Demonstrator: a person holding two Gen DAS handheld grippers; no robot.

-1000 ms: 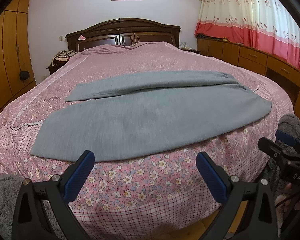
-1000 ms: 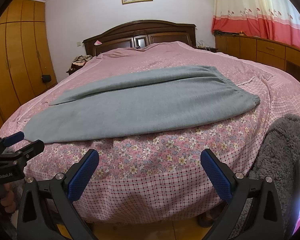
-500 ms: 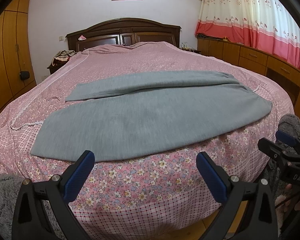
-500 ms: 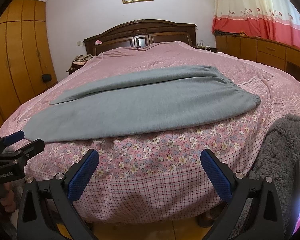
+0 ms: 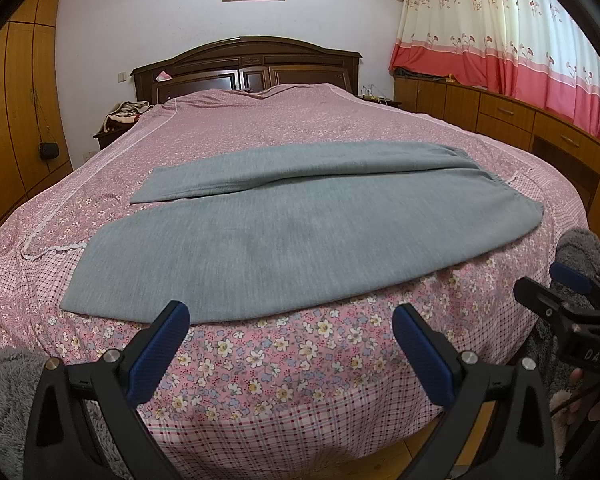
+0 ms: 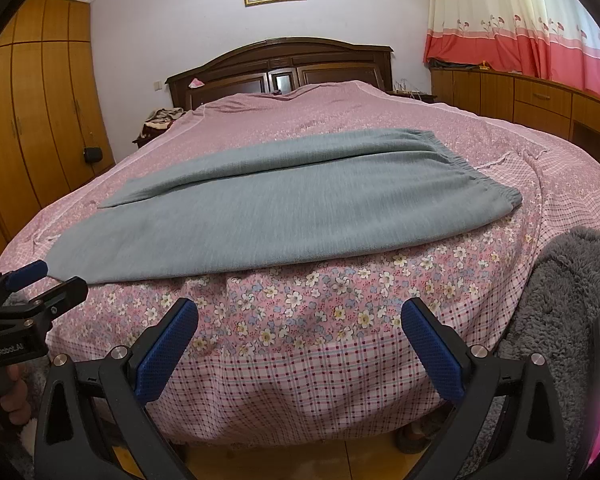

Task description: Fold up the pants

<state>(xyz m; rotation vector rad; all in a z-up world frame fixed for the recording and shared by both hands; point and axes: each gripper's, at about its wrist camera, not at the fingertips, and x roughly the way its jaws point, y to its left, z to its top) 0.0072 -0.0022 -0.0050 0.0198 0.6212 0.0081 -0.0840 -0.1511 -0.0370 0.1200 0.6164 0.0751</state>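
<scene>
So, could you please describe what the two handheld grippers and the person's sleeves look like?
Both the left gripper and the right gripper are black triangular frames with silver screws and blue textured pads. White lettering marks their bodies. The sleeves are fluffy grey fleece.

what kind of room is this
A home bedroom, most likely: a large bed with a carved wooden headboard, built-in wardrobes along one wall, and grey pants spread out for folding.

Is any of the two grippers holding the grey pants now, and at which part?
Nothing is held. The left gripper and right gripper are both open, short of the grey pants, which lie untouched on the bed.
</scene>
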